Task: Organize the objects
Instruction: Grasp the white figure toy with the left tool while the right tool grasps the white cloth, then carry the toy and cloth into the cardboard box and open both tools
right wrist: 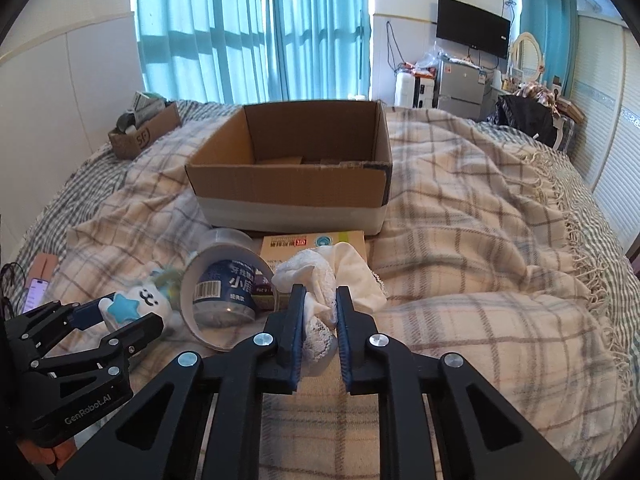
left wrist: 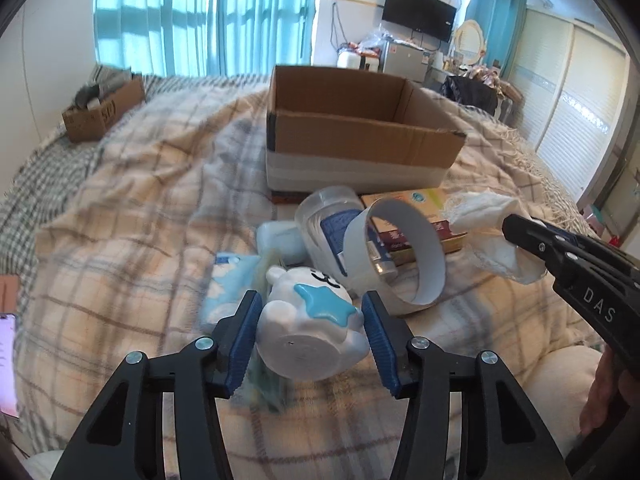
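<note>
A plaid blanket (right wrist: 460, 208) covered the bed, where an open cardboard box (right wrist: 292, 176) stood behind a heap of items; its floor was largely hidden by the near wall. A smaller box (right wrist: 140, 136) at the far corner bore "SF". In front, a clear tub (right wrist: 224, 292) with a Chinese label and barcode lay on its side inside a tape ring (left wrist: 404, 252), partly covering a flat yellow box (right wrist: 316, 246) whose print was too small to read. The right gripper (right wrist: 320, 308), marked "DAS", clenched a white cloth (right wrist: 332, 272). The left gripper (left wrist: 310, 320), marked "GenRobot.AI", grasped a white toy (left wrist: 312, 324) with a blue star. A phone (right wrist: 38, 288) was cut off at the edge.
</note>
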The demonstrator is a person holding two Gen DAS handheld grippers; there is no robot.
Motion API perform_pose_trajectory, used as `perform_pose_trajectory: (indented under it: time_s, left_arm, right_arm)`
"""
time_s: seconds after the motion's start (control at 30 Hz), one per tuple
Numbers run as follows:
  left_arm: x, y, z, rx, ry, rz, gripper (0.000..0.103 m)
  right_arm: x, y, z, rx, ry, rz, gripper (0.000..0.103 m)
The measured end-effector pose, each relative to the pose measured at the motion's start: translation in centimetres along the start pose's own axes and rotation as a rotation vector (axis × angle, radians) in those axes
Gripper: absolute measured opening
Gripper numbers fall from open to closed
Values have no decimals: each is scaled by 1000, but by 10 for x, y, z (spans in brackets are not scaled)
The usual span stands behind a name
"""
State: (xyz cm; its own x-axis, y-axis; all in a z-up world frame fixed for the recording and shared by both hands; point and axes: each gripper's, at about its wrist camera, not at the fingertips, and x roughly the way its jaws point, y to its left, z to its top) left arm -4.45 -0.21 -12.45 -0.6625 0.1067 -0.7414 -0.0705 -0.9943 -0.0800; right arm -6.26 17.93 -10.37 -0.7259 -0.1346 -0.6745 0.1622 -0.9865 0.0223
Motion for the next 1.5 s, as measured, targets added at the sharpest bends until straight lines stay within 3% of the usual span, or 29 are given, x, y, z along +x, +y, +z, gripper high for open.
perform_pose_trajectory:
  time_s: [0.47,0.7,0.93,1.2,1.5]
  left_arm:
    - [-67,2,30,-22,-134,-20,53]
    - [-79,-1,66,-23,-185,-47,53]
    - [-79,-5,116,-1,-246,-85,53]
    - [-47,-8,169,19,-271,-112,53]
    - [27,-4,210,32,-235,-102,53]
  right_arm:
    - [-68,23,13,-37,-138,48,14]
    - [-87,25,34,-34,-201,81,14]
    - [-92,13,78,-32,-257,112,14]
    - [-58,-1,139,-43,-264,130,14]
    - [34,-22,184,1,-198,136,14]
